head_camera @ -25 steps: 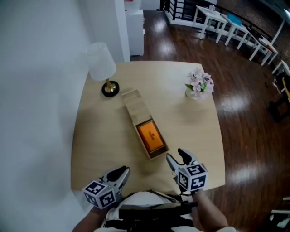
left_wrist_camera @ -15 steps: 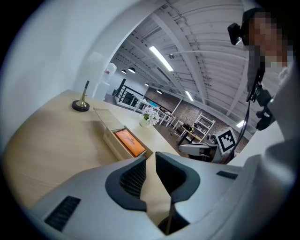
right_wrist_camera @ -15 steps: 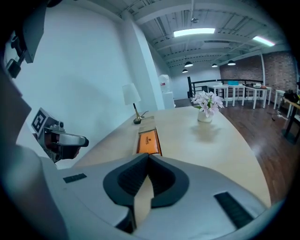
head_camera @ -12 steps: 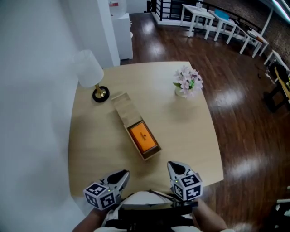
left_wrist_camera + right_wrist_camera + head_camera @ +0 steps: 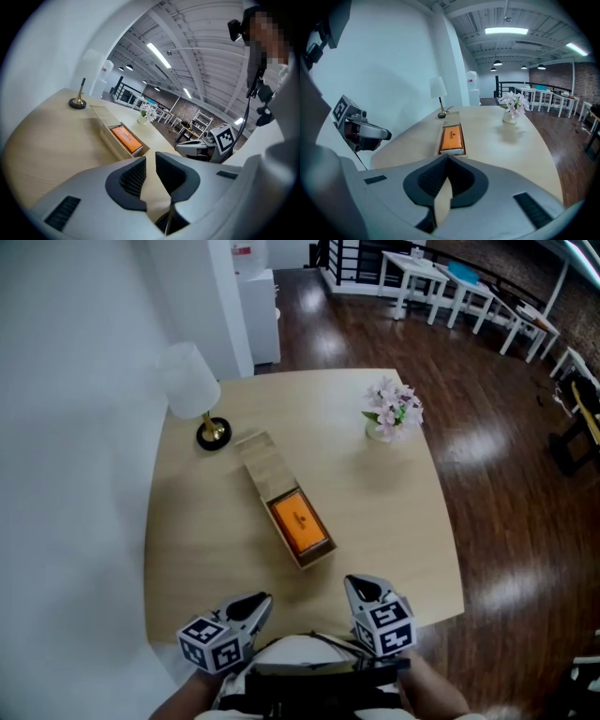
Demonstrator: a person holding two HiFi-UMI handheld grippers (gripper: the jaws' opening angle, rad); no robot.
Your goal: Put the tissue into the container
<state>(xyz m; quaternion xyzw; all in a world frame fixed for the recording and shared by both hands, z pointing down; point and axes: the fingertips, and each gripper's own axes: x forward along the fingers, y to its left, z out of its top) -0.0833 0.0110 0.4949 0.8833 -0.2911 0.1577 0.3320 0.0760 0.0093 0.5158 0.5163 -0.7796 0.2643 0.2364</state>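
Note:
A long wooden container [image 5: 265, 461] lies slantwise on the middle of the round table, its lid covering the far half. An orange tissue pack [image 5: 300, 519] lies inside the uncovered near half; it also shows in the left gripper view as the tissue pack [image 5: 125, 137] and in the right gripper view as the tissue pack [image 5: 452, 138]. My left gripper [image 5: 253, 607] and right gripper [image 5: 361, 588] hover at the table's near edge, well short of the box. The left gripper [image 5: 150, 159] and the right gripper [image 5: 447, 157] are both shut, with nothing between the jaws.
A white-shaded lamp [image 5: 190, 381] on a dark round base stands at the table's far left. A small vase of pale flowers [image 5: 394, 412] stands at the far right. The wooden table [image 5: 394, 512] sits against a white wall on the left. White benches [image 5: 487, 296] stand on the dark floor beyond.
The right gripper's jaws have gone from open to shut, and it has drawn back toward the near edge. The left gripper's jaws have closed a little. The box and tissue pack have not moved.

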